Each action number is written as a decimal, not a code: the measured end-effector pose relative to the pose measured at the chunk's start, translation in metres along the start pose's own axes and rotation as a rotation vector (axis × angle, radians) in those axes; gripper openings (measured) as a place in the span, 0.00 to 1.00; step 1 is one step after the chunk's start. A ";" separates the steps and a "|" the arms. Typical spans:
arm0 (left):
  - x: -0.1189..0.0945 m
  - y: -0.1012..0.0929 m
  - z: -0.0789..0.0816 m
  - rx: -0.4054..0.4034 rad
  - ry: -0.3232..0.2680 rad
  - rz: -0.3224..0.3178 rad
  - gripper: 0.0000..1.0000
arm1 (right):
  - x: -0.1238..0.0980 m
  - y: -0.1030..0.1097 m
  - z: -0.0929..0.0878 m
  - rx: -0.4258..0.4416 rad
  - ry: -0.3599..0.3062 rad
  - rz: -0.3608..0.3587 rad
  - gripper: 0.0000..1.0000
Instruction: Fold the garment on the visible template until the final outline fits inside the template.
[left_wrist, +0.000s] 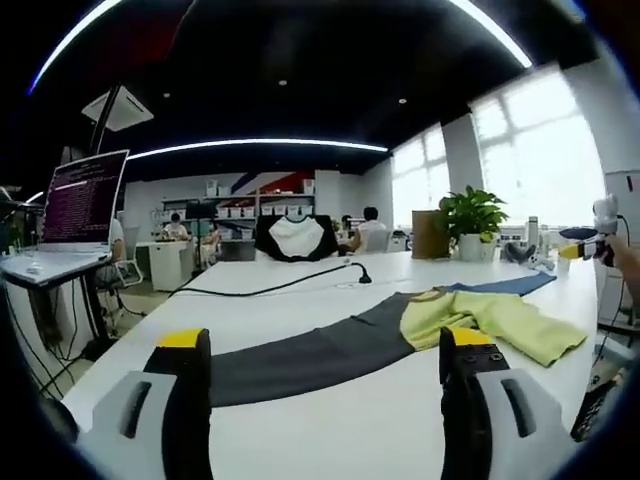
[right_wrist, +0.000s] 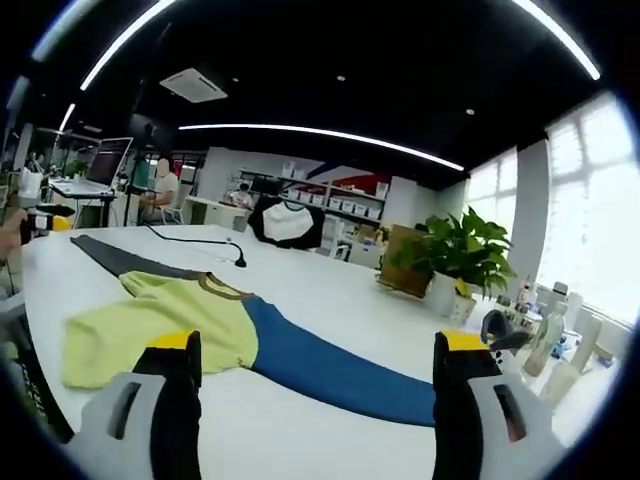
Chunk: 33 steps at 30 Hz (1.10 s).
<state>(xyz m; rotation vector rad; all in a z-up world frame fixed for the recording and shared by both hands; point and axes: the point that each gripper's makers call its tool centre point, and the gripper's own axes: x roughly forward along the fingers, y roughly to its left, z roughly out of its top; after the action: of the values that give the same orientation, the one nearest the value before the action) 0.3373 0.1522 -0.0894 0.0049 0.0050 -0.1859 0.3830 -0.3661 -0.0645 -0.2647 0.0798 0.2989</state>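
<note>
Yellow garment lies on the white surface over a blue-and-grey template, beyond the spread-apart tongs.

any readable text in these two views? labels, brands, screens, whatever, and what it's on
Nothing can be read.
Laptop screen in the left gripper view: rows of light text on a dark purple window, too small and blurred to quote.
Bottles in the right gripper view: any labels are too small to tell.
Yellow garment, grey strip, blue strip and white table: no print or markings visible.
</note>
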 end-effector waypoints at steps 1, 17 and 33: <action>-0.001 -0.003 0.002 0.000 -0.007 -0.009 1.00 | -0.001 0.003 -0.001 0.005 0.008 0.005 0.99; -0.004 -0.045 0.006 -0.003 0.005 -0.131 0.98 | -0.029 0.056 0.011 0.019 -0.030 0.092 0.90; 0.012 -0.111 0.004 -0.073 -0.009 -0.261 0.93 | -0.049 0.147 -0.005 0.058 0.011 0.345 0.84</action>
<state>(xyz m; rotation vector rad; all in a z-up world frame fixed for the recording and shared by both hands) 0.3284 0.0412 -0.0862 -0.0700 0.0034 -0.4469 0.2920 -0.2459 -0.0998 -0.1945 0.1451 0.6367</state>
